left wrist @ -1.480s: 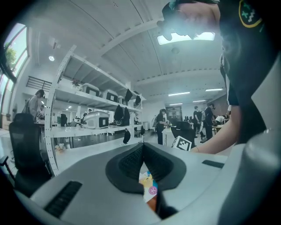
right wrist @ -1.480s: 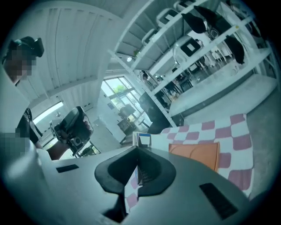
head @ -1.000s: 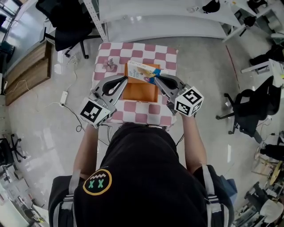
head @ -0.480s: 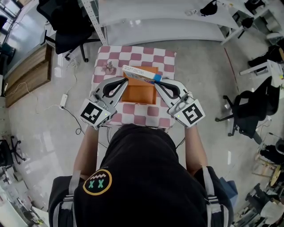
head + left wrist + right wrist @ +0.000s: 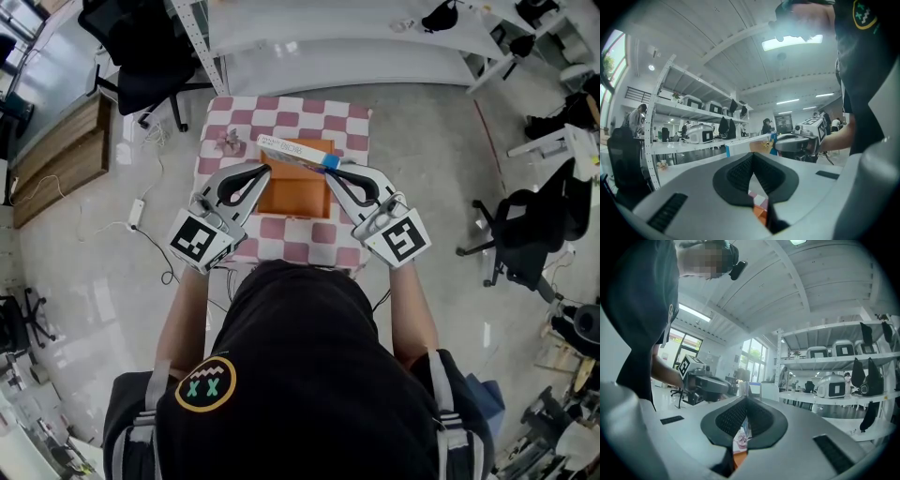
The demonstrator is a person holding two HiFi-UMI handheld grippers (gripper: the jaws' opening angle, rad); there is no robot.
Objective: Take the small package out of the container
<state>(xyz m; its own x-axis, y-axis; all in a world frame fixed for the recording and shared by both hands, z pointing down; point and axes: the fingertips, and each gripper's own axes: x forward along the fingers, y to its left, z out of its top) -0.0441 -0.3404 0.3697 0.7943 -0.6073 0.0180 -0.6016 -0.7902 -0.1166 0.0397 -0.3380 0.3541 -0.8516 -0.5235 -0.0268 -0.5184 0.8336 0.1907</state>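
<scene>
An orange container (image 5: 292,195) sits open on the checkered table (image 5: 360,131). The small package (image 5: 292,150), a white box with a blue end, hangs level just above the container's far rim. My right gripper (image 5: 330,167) is shut on its blue right end, and a slice of the box shows between the pads (image 5: 742,436). In the left gripper view the package (image 5: 749,145) juts out from the right gripper (image 5: 799,140). My left gripper (image 5: 267,171) is shut at the container's left wall, with orange (image 5: 760,214) showing between its closed jaws.
A small crumpled item (image 5: 227,142) lies on the cloth left of the container. Black office chairs (image 5: 141,56) (image 5: 525,234) stand on the floor around the table. A white shelf unit (image 5: 337,37) runs behind it. A cable and plug (image 5: 133,206) lie on the floor at the left.
My right gripper has lifted the package from over the container and rolled it, so the box now shows nearly edge-on. The left gripper and the container have stayed put.
</scene>
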